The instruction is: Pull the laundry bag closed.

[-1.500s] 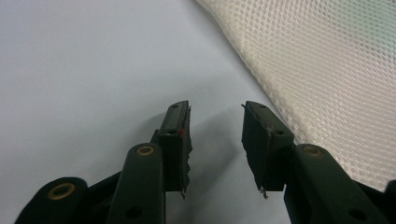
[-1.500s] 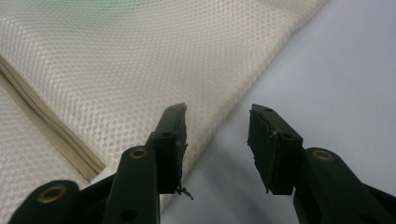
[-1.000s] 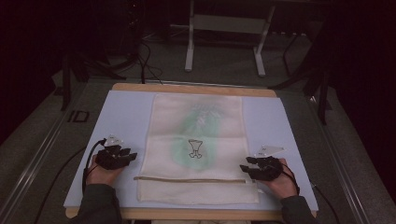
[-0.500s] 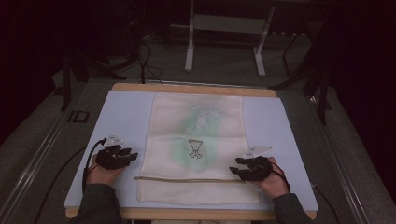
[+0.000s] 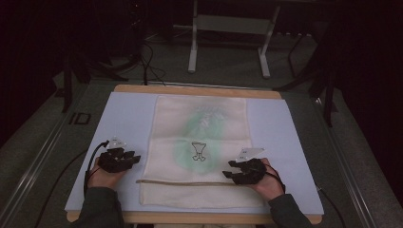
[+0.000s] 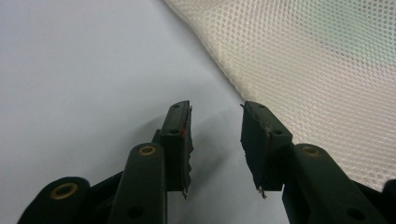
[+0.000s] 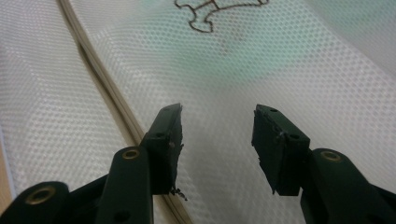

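Over mesh bag point(image 7: 261, 70), right tool point(image 7: 217, 135) apparently empty, agape.

- The mesh bag point(image 5: 199, 152) is cream net cloth with a fine honeycomb weave, matt and slightly rough; a green thing inside shows through it as a soft blur.
- Its zip seam point(image 7: 107, 88) is a smooth beige corded band.
- The table cover point(image 5: 128, 118) is a pale lilac sheet, smooth and matt (with a faint sheen in the left gripper view).
- The table edge point(image 5: 199, 89) looks like light bare wood.
- The left gripper point(image 6: 215, 140) and right gripper point(image 7: 215, 144) are matt black plastic with brass-coloured rivets; their pads point(image 6: 254, 140) look rubbery and frayed at the edges.
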Demonstrator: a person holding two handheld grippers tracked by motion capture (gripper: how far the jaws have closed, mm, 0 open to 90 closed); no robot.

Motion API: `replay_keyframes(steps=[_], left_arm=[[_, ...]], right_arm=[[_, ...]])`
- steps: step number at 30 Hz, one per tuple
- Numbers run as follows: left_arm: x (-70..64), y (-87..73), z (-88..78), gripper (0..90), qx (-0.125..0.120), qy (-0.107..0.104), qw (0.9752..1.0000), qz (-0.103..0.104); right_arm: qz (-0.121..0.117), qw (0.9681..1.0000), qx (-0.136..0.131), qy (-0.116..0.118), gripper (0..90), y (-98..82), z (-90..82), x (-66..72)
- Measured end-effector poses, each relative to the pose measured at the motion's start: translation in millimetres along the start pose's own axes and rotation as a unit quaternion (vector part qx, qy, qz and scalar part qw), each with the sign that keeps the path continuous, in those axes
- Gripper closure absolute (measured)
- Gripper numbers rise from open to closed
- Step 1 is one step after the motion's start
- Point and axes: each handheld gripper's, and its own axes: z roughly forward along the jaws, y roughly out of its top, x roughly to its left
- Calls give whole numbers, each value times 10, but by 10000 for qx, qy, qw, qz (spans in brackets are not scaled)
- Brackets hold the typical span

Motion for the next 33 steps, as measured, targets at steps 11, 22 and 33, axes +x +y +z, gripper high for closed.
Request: replay_keyframes(steps=[11, 22, 33], left_arm=[[-12, 10, -7, 627, -2, -26, 10000, 91], [-20, 14, -14, 642, -7, -65, 9999, 111], [-39, 30, -3, 639, 6, -116, 9998, 171]], right_arm=[[-254, 9994, 25, 220, 527, 142, 143, 152], [-469, 9980, 16, 435, 526, 278, 244, 292], [-660, 9962, 16, 563, 515, 389, 346, 404]])
